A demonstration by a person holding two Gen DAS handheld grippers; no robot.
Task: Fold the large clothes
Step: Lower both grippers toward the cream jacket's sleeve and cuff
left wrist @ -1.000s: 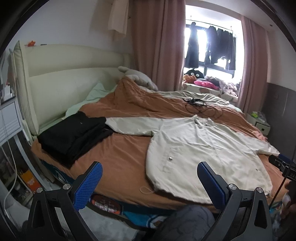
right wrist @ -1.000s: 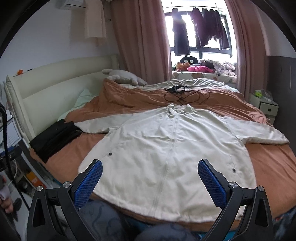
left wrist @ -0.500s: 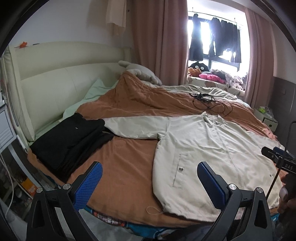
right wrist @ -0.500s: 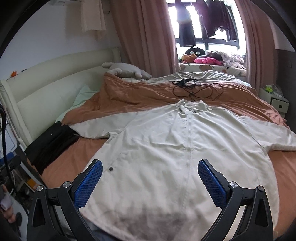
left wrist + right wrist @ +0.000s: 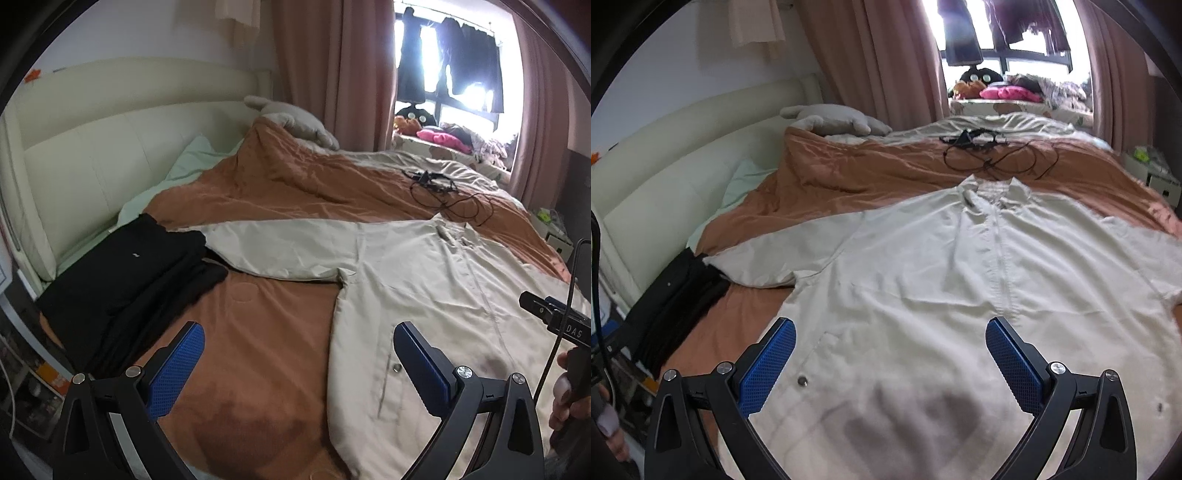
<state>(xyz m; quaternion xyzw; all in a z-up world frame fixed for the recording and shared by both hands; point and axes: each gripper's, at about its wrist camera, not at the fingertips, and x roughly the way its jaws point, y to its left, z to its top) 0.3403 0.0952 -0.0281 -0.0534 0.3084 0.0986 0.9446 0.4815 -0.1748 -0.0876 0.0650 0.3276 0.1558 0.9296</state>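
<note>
A large cream jacket (image 5: 934,280) lies spread flat, front up, on the brown bedcover, collar toward the window and sleeves out to both sides. In the left wrist view the jacket (image 5: 436,295) fills the right half, its left sleeve reaching toward a black pile. My left gripper (image 5: 298,360) is open and hovers over bare bedcover just left of the jacket's hem edge. My right gripper (image 5: 891,358) is open above the jacket's lower front, nothing between its blue pads. The right gripper's body (image 5: 554,317) shows at the right edge of the left wrist view, held by a hand.
A stack of folded black clothes (image 5: 125,273) sits at the bed's left edge by the cream headboard (image 5: 92,166). Black cables (image 5: 993,151) lie beyond the collar. A grey plush toy (image 5: 834,120), curtains, a cluttered windowsill and a nightstand (image 5: 1152,173) ring the bed.
Both grippers have moved forward and lower over the bed; the jacket and black pile appear larger and closer. Both stay open and hold nothing.
</note>
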